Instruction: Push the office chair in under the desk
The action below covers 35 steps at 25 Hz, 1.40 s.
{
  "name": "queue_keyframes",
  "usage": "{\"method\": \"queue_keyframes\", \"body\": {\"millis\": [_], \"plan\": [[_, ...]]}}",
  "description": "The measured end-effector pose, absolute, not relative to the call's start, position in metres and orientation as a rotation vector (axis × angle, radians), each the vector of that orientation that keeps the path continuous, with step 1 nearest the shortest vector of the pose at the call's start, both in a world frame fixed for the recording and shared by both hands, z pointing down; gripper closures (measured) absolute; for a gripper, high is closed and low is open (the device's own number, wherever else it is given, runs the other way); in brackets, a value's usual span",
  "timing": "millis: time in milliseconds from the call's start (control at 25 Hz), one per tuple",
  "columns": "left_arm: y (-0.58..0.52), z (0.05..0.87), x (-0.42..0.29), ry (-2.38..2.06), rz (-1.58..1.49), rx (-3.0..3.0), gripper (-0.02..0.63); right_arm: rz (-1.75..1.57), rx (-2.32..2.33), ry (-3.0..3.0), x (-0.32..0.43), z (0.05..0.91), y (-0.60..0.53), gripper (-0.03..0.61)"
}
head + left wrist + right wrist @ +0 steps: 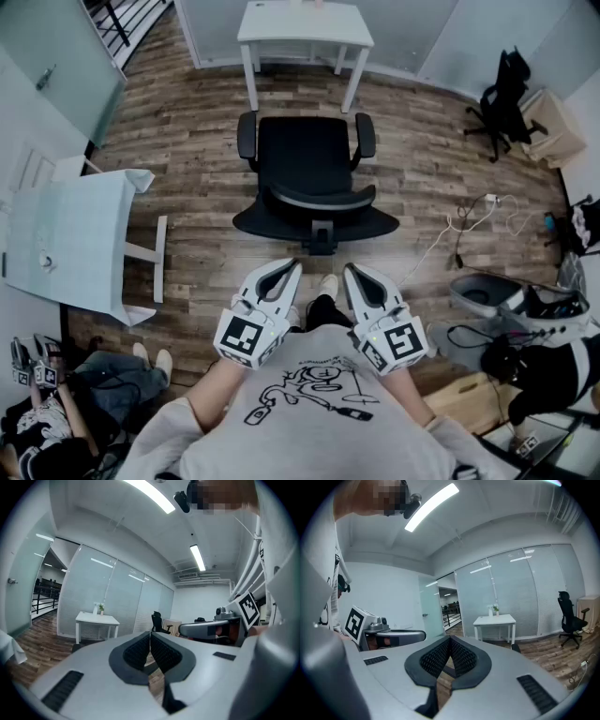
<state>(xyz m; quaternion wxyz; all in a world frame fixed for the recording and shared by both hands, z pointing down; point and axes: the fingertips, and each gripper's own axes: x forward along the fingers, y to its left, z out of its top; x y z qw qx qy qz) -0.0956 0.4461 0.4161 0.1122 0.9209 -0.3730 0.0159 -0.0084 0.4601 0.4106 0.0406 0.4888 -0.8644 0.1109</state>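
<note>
The chair stood on the wood floor at the middle of the scene. Its seat faced the white desk at the far wall and its curved back was turned to the near side. The seat's far edge lay just short of the desk's legs, so the chair was not yet under the desk.

Near of the chair's back and clear of it, the left gripper and right gripper were held side by side, pointing toward the chair. Both had their jaws clenched, pad against pad, with nothing between them.

A pale table stood at the left. A second black chair stood far right, cables lay right of centre, and a seated person was at the near left.
</note>
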Motion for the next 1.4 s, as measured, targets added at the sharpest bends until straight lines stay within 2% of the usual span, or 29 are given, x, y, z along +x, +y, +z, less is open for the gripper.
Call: {"method": "queue_keyframes", "body": {"millis": [560,800,1040,1120,1160,1280,1400], "plan": [[0.445,0.439,-0.084,-1.071,0.255,2.879,0.603,0.208,1.429,-2.645,-0.004,0.417,0.455,0.54],[0.425,0.476,-0.089,-1.109,0.51,2.89,0.553,-0.032,1.394,-2.504,0.017,0.435,0.438,0.54],[0.399,0.539,-0.088,-1.054,0.935,2.978,0.486,-0.17,1.285,-2.318,0.04,0.471,0.413,0.537],[0.391,0.559,-0.087,-1.002,1.093,3.002,0.433,-0.224,1.22,-2.269,0.043,0.486,0.406,0.532],[0.388,0.569,-0.087,-0.973,1.175,3.01,0.417,-0.242,1.178,-2.247,0.044,0.494,0.403,0.518],[0.379,0.602,-0.088,-0.882,1.442,3.008,0.367,-0.261,1.053,-2.183,0.047,0.523,0.394,0.411],[0.373,0.636,-0.09,-0.779,1.645,2.966,0.329,-0.266,0.959,-2.116,0.051,0.555,0.386,0.377]]}}
